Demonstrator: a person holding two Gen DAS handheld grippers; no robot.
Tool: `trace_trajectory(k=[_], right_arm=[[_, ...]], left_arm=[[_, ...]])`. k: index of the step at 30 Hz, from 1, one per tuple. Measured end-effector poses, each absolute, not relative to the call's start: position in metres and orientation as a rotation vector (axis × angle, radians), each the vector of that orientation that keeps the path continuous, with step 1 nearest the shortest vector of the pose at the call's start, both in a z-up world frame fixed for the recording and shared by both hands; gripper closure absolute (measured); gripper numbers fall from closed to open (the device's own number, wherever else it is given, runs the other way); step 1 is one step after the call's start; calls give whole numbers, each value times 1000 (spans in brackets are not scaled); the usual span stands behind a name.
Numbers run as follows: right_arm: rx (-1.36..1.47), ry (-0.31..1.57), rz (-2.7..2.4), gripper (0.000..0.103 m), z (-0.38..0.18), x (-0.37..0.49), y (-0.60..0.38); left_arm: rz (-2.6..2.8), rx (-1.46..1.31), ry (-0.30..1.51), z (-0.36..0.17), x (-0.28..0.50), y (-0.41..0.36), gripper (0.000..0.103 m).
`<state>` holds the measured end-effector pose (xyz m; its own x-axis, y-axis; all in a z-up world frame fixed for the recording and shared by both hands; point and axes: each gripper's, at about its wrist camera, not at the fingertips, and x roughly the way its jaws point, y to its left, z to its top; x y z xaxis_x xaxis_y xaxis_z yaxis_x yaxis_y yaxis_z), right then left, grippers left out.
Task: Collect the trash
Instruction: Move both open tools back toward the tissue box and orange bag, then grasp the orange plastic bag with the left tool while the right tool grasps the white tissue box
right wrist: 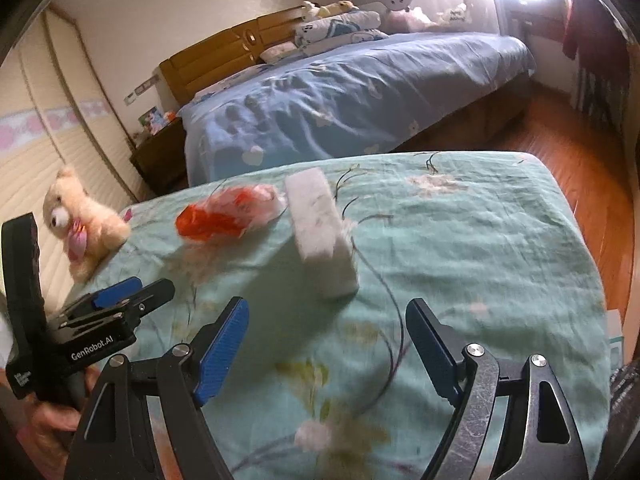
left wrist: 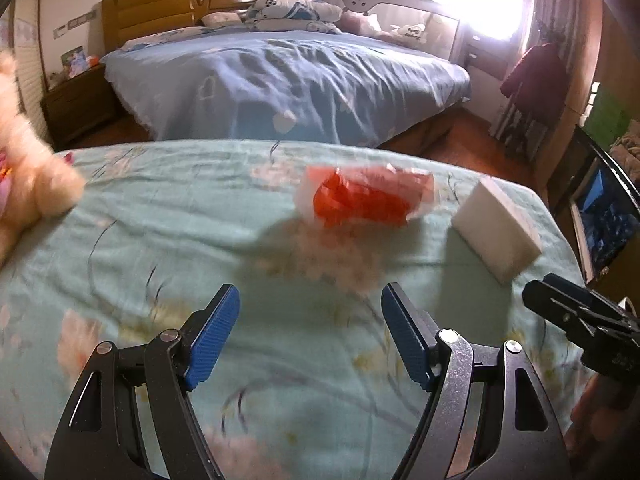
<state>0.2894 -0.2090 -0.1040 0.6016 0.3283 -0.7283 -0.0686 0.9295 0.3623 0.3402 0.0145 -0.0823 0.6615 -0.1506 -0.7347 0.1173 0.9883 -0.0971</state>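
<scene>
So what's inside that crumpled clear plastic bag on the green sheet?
Through the plastic bag something bright orange-red shows, bunched towards one end. The picture is blurred, so what it is stays unclear, and anything beneath the bag is covered.

The left wrist camera sits just behind the left gripper (left wrist: 310,334) and looks low across the green bed cover (left wrist: 160,240) toward the big blue bed (left wrist: 288,80), with the red bag (left wrist: 360,200) close ahead and the right gripper (left wrist: 560,304) peeking in at its right edge. The right wrist camera sits just behind the right gripper (right wrist: 326,350), more to the right and tipped sideways, facing the same blue bed (right wrist: 360,92), with the left gripper (right wrist: 128,296) at its left edge. Both views share the green cover (right wrist: 480,240), the red bag (right wrist: 224,216), the white block (left wrist: 496,228) (right wrist: 324,232), the teddy (left wrist: 28,184) (right wrist: 84,220) and the far bed.
</scene>
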Motion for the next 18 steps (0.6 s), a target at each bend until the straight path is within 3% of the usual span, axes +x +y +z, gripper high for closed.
trace_trajectory(k=[8,11,12,13,15,18], right_arm=[[265,892,213,25,-109,315,-199],[280,912,201,45,-114,321,-199],[283,914,196,54,-115,322,-200],[287,916,188,64,-115,323,-202],[301,909,186,71,-115,324,-203],[291,887,170,73,-112,320,-202]], left_arm=[[-238,-57,788,-76,377,18,29],[-281,-56,787,-77,386,15,47],[-300,-56,795,-79,388,13,61],[-319,-56,807,-82,390,11,67],[-329,-39,804,-82,389,8,73],[-357,-5,793,-80,386,0,81]])
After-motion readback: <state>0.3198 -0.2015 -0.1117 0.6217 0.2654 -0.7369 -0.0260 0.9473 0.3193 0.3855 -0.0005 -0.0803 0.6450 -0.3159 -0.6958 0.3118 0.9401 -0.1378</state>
